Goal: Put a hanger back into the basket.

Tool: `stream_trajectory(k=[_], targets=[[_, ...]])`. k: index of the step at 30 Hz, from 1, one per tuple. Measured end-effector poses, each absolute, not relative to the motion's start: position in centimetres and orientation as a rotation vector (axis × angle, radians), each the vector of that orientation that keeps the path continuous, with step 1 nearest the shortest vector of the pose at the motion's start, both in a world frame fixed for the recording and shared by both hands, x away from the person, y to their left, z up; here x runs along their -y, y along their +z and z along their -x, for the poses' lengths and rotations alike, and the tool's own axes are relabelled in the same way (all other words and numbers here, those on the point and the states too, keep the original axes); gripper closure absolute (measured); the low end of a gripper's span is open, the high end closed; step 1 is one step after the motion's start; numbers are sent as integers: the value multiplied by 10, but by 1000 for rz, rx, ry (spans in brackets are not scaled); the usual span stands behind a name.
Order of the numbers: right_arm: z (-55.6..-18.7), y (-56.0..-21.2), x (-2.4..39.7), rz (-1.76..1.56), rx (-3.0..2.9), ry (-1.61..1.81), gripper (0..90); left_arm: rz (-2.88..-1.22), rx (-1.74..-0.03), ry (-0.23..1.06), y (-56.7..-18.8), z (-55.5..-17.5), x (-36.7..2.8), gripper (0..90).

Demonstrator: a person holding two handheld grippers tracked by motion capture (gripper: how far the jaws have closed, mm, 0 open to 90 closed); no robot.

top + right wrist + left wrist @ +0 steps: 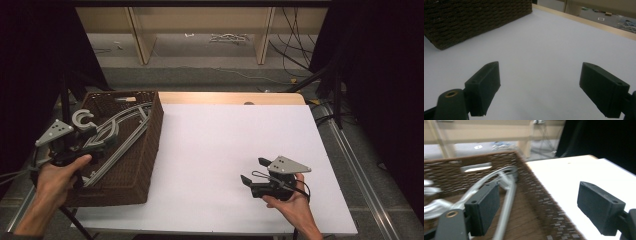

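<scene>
high view: hangers [117, 132] fill basket [150, 150].

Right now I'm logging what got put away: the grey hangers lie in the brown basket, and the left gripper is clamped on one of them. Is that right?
Not quite. The grey hangers do lie in the brown basket, but the left gripper is not clamped on one: the left gripper view shows its jaws standing wide apart with nothing between them, above the basket's edge.

A dark brown rectangular woven wicker basket [142, 150] looks rough beside smooth grey plastic clothes hangers [117, 131], on the matt white paper-like worktop [225, 145] with pale wooden edging.
</scene>
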State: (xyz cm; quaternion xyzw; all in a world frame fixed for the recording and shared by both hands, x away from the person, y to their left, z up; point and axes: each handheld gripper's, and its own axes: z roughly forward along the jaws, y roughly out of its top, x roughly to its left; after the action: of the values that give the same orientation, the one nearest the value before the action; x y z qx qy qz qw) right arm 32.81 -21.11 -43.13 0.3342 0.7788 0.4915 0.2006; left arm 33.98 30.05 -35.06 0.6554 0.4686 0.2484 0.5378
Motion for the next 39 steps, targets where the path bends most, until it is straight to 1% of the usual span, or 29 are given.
stream_trajectory(k=[6,17,21,27,31,33,36,39], targets=[[-323,-428,213,-941,-2163,1377,176,-1539,-1029,569,-354,-324,-270,172],[-314,-429,215,-945,-2120,1425,174,-1603,-852,578,-374,-305,-212,174],[-308,-428,215,-954,-2115,1436,172,-1641,-799,628,-384,-300,-197,178],[-301,-429,215,-949,-2100,1456,170,-1644,-768,615,-400,-291,-184,176],[-296,-433,213,-945,-2096,1469,169,-1654,-752,580,-412,-283,-177,174],[-293,-433,213,-934,-2104,1461,169,-1663,-733,581,-415,-280,-176,173],[-288,-433,212,-929,-2079,1474,169,-1668,-741,547,-422,-279,-178,172],[-282,-433,213,-930,-2076,1476,166,-1682,-765,583,-429,-278,-183,172]])
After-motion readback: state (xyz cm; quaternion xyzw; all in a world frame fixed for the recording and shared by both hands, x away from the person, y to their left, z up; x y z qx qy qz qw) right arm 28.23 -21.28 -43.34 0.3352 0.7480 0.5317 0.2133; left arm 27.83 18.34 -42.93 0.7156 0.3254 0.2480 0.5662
